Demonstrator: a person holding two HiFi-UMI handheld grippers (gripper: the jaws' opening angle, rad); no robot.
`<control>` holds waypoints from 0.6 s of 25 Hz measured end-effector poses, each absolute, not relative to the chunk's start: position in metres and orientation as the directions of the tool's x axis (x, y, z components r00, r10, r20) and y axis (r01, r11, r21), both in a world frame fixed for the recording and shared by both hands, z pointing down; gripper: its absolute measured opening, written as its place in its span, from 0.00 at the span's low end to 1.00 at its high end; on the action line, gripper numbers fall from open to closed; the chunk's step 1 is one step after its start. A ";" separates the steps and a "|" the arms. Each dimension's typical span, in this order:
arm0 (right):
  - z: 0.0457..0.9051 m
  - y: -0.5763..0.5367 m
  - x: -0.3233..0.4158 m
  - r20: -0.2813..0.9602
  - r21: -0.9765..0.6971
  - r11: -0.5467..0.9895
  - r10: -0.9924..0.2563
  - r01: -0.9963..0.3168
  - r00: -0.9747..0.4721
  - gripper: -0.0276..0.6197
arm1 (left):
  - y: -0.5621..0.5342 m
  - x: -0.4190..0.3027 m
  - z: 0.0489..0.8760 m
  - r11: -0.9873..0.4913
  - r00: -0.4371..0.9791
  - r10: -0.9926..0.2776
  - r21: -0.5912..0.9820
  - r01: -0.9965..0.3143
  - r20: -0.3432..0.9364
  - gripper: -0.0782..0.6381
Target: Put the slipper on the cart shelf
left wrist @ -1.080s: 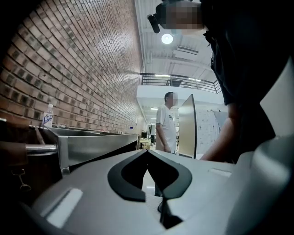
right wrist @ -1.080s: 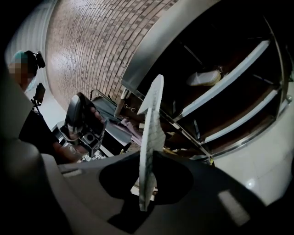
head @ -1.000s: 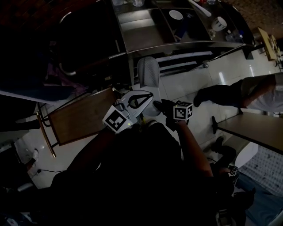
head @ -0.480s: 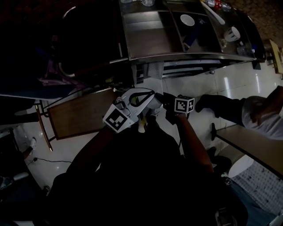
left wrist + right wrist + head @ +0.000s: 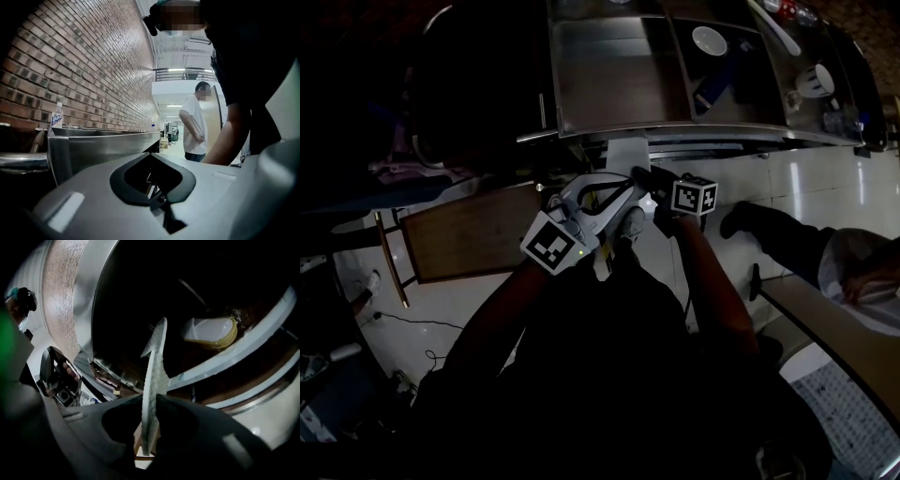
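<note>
My right gripper (image 5: 643, 180) (image 5: 151, 420) is shut on a pale grey slipper (image 5: 626, 152) (image 5: 155, 376), pinching its sole edge-on. The slipper's front end reaches under the top edge of the steel cart (image 5: 609, 84). In the right gripper view the cart's lower shelf rail (image 5: 243, 345) curves across. A second slipper (image 5: 211, 333), white with a yellow sole, lies on that shelf beyond the rail. My left gripper (image 5: 614, 192) (image 5: 161, 204) is just left of the held slipper; its jaws look shut with nothing between them.
The cart's top tray carries bowls (image 5: 709, 39) and a cup (image 5: 817, 81). A brown board on a thin frame (image 5: 469, 239) stands to the left. A person (image 5: 194, 124) stands on the right, with a table edge (image 5: 825, 323) close by. A brick wall (image 5: 84, 70) lies behind the cart.
Both grippers and the slipper have moved up the picture toward the cart, so the slipper's front now sits under the cart's top edge. The bystander has shifted to the right.
</note>
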State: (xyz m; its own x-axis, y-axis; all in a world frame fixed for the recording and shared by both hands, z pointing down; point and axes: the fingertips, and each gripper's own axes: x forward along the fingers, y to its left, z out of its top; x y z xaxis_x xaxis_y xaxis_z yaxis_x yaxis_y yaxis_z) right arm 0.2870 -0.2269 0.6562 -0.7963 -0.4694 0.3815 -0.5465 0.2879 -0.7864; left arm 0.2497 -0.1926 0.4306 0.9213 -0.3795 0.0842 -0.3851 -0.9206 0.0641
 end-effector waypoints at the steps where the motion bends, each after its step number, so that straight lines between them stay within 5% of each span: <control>1: 0.657 -0.234 0.288 0.379 -0.778 0.301 -0.476 -0.552 -0.793 0.15 | -0.197 0.252 0.433 -0.918 0.919 -0.385 0.066 -0.391 0.085 0.11; 15: 0.663 -0.309 0.305 0.390 -0.547 0.468 -0.591 -0.694 -0.706 0.15 | -0.214 0.257 0.449 -0.883 0.885 -0.454 0.075 -0.462 0.105 0.11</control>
State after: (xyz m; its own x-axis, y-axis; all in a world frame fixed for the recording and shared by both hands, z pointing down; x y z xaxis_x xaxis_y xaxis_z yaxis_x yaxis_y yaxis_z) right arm 0.3050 -0.3094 0.6629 -0.7057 -0.5914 0.3902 -0.6944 0.4678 -0.5468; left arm 0.2574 -0.2136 0.4490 0.8847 -0.4541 0.1051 -0.4624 -0.8834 0.0754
